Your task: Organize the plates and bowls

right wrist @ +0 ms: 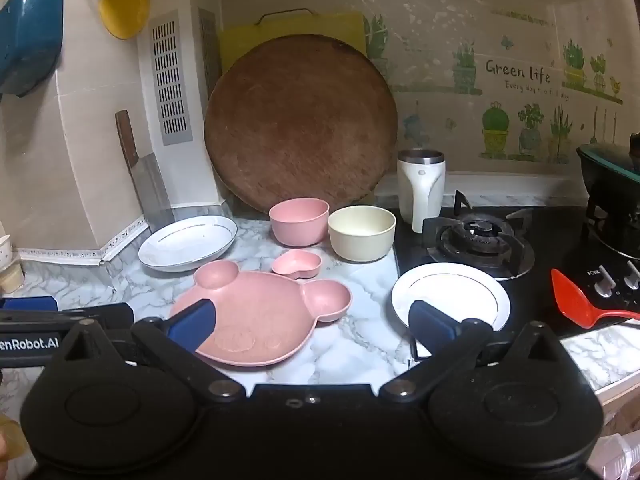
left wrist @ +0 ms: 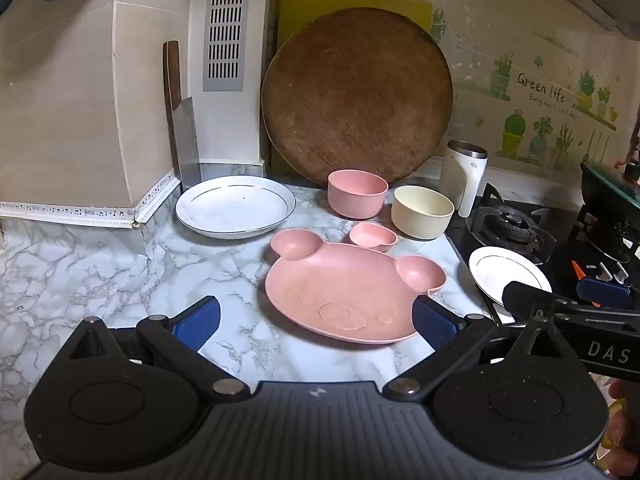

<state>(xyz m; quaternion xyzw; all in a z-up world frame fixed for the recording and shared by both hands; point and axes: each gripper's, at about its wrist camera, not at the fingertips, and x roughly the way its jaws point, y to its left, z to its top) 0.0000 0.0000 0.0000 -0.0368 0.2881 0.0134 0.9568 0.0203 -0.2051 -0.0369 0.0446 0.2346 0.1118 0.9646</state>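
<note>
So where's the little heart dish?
In both views the heart dish sits mid-counter, just behind the bear plate, in front of the pink bowl and cream bowl.

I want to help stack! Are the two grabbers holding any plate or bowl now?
No, nothing is held. The left gripper and the right gripper both hang wide open above the pink bear plate, touching nothing.

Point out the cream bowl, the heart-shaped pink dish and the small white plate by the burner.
cream bowl (right wrist: 362, 240), right wrist view, on its outer wall.
heart-shaped pink dish (right wrist: 297, 265), right wrist view, on its inside.
small white plate (right wrist: 460, 284), right wrist view, on its bare centre.
</note>
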